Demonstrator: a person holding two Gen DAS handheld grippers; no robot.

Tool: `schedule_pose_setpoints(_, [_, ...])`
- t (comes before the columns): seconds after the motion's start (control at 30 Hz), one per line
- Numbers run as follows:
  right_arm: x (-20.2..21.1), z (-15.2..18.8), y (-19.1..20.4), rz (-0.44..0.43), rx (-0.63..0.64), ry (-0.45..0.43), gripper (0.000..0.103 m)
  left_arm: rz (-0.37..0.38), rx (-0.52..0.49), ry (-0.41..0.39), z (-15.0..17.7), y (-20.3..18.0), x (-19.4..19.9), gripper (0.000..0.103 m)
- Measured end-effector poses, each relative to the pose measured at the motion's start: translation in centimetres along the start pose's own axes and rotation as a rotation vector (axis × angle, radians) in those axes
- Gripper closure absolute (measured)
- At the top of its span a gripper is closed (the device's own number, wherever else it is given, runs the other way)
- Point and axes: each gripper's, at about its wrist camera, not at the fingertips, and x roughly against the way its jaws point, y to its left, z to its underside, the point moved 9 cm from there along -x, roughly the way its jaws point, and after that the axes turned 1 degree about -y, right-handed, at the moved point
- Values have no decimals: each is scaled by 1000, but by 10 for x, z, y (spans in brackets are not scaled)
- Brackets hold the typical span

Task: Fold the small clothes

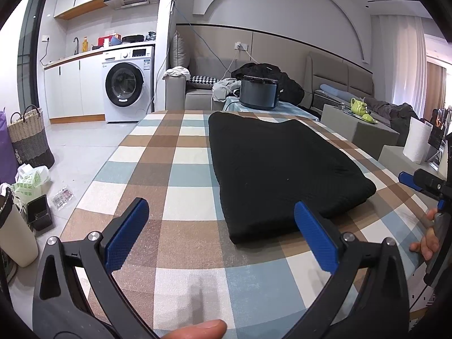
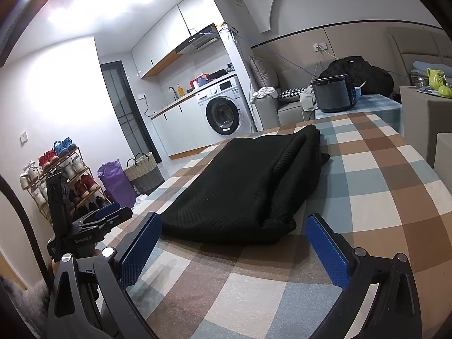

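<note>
Black garment [image 1: 282,169], folded into a thick oblong, lying flat near the middle of the counter [image 1: 169,169]. Its knit is ribbed and matte; a rounded fold edge faces the cameras, and the right-wrist view shows a second layer lapped along its right side, so the piece appears largely folded and left to rest. The counter's cover is a check of brown, pale blue and cream with a fine woven grain, smooth enough for cloth to slide. Left gripper [image 1: 223,234] and right gripper [image 2: 233,250] both sit low, just short of the near edge, fingers spread wide and empty, seemingly poised for the next fold. Their blue pads carry a fine dotted texture. A dark cooker [image 1: 258,91] stands beyond.
</note>
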Motion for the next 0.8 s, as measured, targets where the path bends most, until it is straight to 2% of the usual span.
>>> schedule_pose_setpoints(0.8, [0, 0, 4, 8, 37, -7, 0, -1, -2, -6, -2, 2, -2, 0])
